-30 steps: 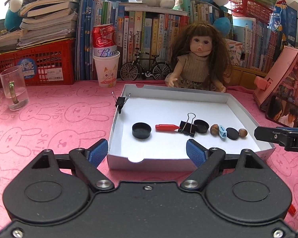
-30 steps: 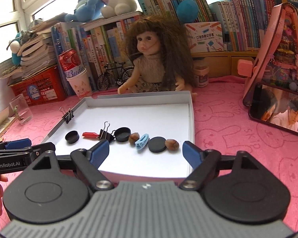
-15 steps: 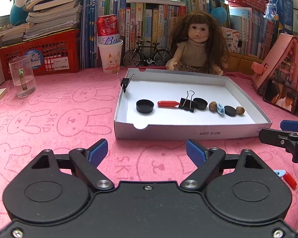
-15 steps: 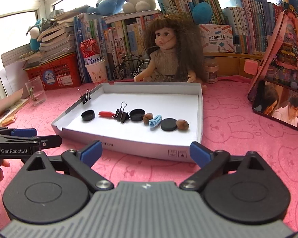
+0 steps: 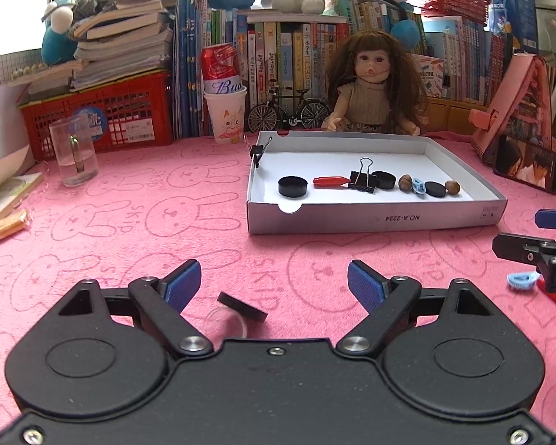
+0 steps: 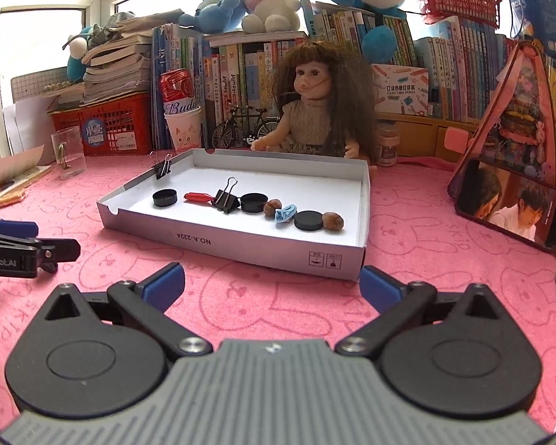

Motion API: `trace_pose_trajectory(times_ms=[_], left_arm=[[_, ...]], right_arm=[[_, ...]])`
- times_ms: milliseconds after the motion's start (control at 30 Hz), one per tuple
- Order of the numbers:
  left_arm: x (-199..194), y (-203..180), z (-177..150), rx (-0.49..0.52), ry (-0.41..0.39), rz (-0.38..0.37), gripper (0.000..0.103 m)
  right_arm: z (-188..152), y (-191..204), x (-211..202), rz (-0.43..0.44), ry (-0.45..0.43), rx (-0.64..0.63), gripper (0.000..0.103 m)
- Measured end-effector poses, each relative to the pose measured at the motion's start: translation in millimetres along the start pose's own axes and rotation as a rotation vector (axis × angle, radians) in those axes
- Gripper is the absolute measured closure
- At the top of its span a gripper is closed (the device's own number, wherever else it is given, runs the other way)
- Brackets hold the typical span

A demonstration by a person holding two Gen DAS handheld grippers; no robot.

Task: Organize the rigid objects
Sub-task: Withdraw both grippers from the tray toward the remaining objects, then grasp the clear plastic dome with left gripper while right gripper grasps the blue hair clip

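Your pink worktop [image 5: 148, 222] carries the white tray [image 5: 370, 218], set well ahead of both grippers, with a row of small things inside: black cap [image 5: 292, 187], red clip [image 5: 330, 181], binder clip [image 5: 363, 181], nuts and discs. Your left gripper [image 5: 274, 282] has its fingers spread wide, holding nothing (a tilted black disc [image 5: 242, 306] lies on the cloth between them). Your right gripper [image 6: 272, 283] is likewise wide apart and empty-handed.
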State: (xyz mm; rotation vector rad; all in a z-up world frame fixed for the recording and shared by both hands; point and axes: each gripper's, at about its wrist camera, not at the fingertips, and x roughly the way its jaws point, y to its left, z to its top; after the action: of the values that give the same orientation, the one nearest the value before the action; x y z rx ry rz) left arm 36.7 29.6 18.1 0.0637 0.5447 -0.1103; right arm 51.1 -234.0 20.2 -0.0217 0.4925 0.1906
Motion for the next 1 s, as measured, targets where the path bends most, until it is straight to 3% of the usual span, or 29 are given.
trace_pose_trajectory(times_ms=[400,533,733,867,1000], left_arm=[[-8,8,-18,-0.002,-0.007,0.037,0.018],[-8,15,-20,-0.021,0.001,0.013,0.019],[-4,21,-24,-0.045,0.032,0.006,0.031],[-8,25,-27,-0.043,0.037,-0.015,0.049],[-12,30,-30,-0.042,0.032,-0.018,0.051]], right_arm=[[-20,2,-4,0.009,0.037,0.002,0.000],[-24,2,-7,0.008,0.045,0.006,0.000],[-29,7,-15,0.037,0.047,-0.023,0.000],[-31,8,-18,0.077,0.051,-0.012,0.000],[-31,9,-18,0.108,0.068,0.002,0.003]])
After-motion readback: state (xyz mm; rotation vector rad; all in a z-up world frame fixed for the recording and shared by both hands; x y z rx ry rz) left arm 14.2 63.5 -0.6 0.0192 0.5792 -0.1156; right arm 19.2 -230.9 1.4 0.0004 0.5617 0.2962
